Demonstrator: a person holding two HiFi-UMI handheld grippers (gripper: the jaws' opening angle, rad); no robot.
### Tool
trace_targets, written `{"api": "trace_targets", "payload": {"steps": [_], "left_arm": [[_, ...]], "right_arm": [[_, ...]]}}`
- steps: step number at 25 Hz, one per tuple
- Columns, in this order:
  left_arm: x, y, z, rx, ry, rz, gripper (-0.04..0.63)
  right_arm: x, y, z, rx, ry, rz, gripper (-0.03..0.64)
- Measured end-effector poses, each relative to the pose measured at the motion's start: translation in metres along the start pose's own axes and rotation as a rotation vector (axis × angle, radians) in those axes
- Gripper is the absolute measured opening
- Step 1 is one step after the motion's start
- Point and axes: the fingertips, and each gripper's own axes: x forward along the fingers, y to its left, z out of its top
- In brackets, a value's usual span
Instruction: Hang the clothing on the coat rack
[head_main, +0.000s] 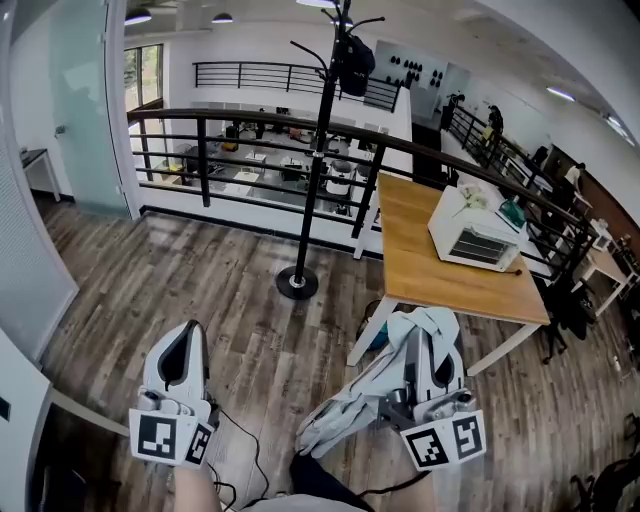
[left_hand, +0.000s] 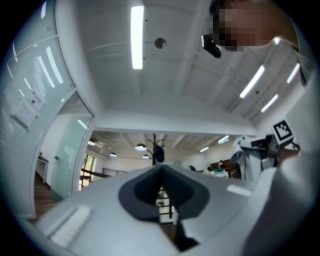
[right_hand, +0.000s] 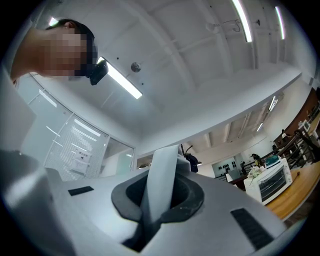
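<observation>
The right gripper (head_main: 433, 352) is clamped on a strip of the pale clothing (head_main: 345, 412), which is bunched low against it, just beside the table (head_main: 455, 290) corner. The left gripper (head_main: 186, 345) is pinched closed on nothing. The coat rack (head_main: 315, 170) is set well ahead by the railing (head_main: 230, 118) — open floorboards (head_main: 240, 300) are seen between, hemmed by the table edge on the right.

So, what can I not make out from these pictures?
1. Garment: bunched at the right claw in the head view, so folds hide its kind and collar.
2. Dark item on the coat rack: too small in every view to identify.
3. Coat rack's tip: cut off by the head view's upper edge.
4. Things beyond the railing: too small.
</observation>
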Motion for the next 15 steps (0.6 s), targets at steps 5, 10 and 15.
{"api": "trace_targets", "payload": {"steps": [5, 10, 15], "left_arm": [[0.048, 0.007, -0.008, 0.013, -0.002, 0.026, 0.006], [0.098, 0.012, -0.009, 0.028, -0.028, 0.053, 0.007], [0.151, 0.004, -0.015, 0.034, -0.052, 0.051, 0.007]], "right_arm": [[0.050, -0.026, -0.013, 0.012, -0.005, 0.033, 0.008], [0.098, -0.054, -0.024, 0.019, -0.017, 0.073, 0.008], [0.135, -0.082, -0.035, 0.025, -0.024, 0.108, 0.008]]}}
